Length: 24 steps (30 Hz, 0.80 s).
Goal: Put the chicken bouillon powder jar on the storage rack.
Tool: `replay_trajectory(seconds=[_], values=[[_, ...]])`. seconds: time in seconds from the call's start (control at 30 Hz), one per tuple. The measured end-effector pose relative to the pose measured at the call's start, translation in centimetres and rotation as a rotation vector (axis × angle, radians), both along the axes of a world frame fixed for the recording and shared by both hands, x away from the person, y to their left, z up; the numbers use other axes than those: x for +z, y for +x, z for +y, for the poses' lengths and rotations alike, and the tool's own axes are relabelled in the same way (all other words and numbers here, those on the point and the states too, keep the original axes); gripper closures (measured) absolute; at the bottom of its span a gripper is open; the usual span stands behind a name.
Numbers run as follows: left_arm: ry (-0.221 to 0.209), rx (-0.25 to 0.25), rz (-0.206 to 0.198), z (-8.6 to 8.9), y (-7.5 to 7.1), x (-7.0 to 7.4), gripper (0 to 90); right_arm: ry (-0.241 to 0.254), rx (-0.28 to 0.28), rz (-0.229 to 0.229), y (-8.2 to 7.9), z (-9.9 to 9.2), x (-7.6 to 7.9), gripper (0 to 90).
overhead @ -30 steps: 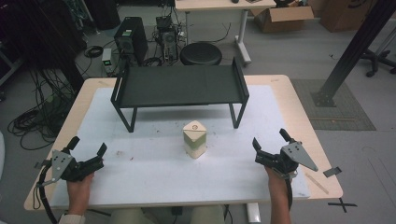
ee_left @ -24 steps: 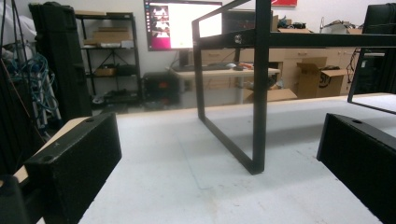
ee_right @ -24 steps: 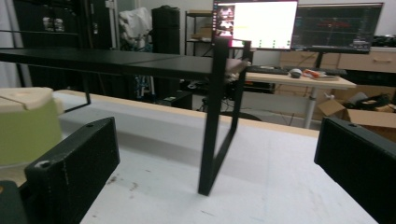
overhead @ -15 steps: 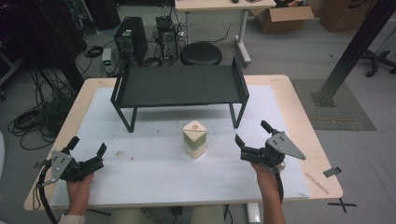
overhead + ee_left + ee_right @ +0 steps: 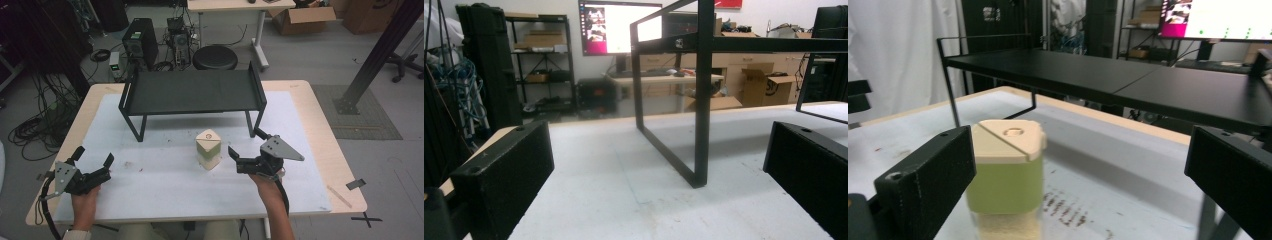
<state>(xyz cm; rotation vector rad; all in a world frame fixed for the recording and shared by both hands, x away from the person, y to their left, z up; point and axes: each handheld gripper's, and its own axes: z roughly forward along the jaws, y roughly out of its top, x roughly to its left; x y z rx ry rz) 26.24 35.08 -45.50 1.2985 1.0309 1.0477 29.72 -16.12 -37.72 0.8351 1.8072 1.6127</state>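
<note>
Two grippers, both spread wide and holding nothing; the right gripper point(image 5: 245, 144) sits just beside the green-banded, cream-lidded three-cornered container point(image 5: 208, 149), upright mid-table before the black metal shelf rack point(image 5: 192, 91); the left gripper point(image 5: 93, 156) rests well apart.

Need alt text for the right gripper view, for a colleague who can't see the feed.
The right gripper is open, its two black jaws framing a small container with a green band and a beige lid, standing on the white table near the left jaw. Behind it stands a low black shelf.
</note>
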Motion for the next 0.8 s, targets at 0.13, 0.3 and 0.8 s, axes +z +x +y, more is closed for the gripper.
replay_trajectory(seconds=[0.13, 0.3, 0.8], values=[[-0.001, 0.000, -0.001, 0.0, 0.0, 0.0, 0.2, -0.013, 0.029, 0.023, 0.1, 1.0, -0.1, 0.0], [-0.002, -0.001, -0.003, 0.0, 0.0, 0.0, 0.3, -0.033, 0.054, 0.053, 0.3, 2.3, -0.5, 0.0], [-0.003, -0.002, -0.005, 0.0, 0.0, 0.0, 0.3, -0.062, 0.086, 0.118, 1.3, 4.9, -2.2, 0.0]])
